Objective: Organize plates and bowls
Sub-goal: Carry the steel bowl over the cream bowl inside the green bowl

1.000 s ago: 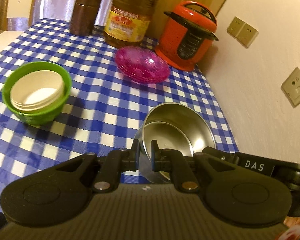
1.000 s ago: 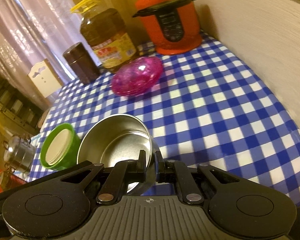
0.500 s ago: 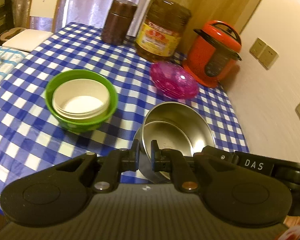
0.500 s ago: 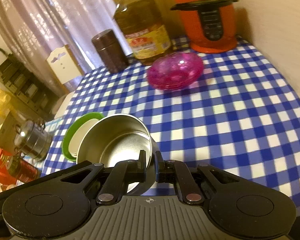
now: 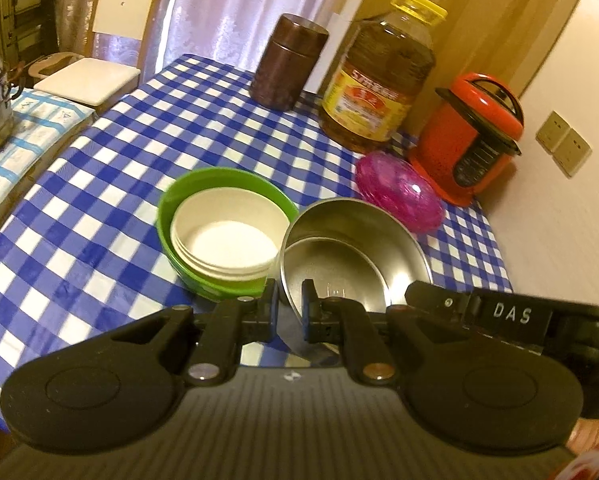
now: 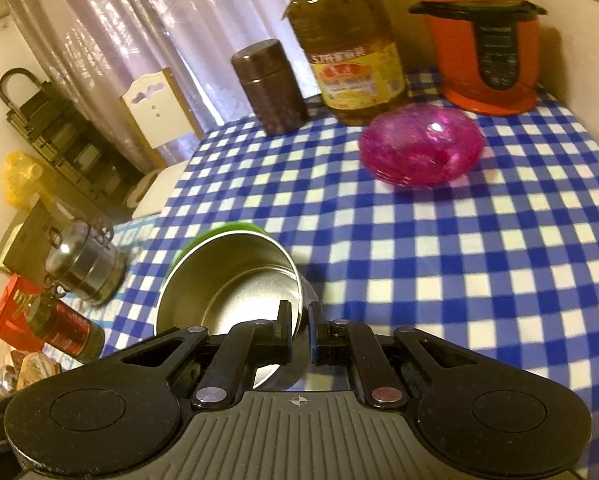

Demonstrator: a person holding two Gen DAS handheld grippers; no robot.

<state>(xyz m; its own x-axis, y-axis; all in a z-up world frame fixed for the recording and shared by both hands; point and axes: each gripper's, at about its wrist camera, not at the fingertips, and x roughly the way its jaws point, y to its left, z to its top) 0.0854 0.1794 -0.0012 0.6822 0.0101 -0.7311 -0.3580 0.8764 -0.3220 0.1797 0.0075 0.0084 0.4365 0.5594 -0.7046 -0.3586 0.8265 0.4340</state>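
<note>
Gripping: both grippers pinch the rim of one steel bowl (image 5: pixel 355 248) from opposite sides, holding it above the checked tablecloth (image 5: pixel 99 184).
Left gripper (image 5: pixel 286 300): fingers pressed together on the bowl's near-left rim, one pad outside the wall, one inside.
Right gripper (image 6: pixel 298 322): fingers pressed together on the bowl's right rim, the wall caught between the pads.
Steel bowl: at about 12 o'clock of the left gripper in the left wrist view; at about 10 o'clock of the right gripper in the right wrist view, tilted, its mouth toward the camera.
Green bowl (image 5: pixel 179 216): on the cloth just beside the steel bowl, at its 9 o'clock in the left wrist view; the steel rim overlaps its right edge in that view, contact unclear. In the right wrist view only a green sliver shows behind the steel bowl.
Cream bowls (image 5: pixel 227 236): nested inside the green bowl.
Pink bowl (image 6: pixel 421 144): on the cloth, well apart from the steel bowl, at 1 o'clock of it in both views.
Red cooker (image 6: pixel 483 36): at the far edge by the wall, 1 o'clock of the pink bowl.
Oil bottle (image 5: pixel 379 76): upright, left of the cooker.
Brown canister (image 5: pixel 287 62): upright, left of the oil bottle.
</note>
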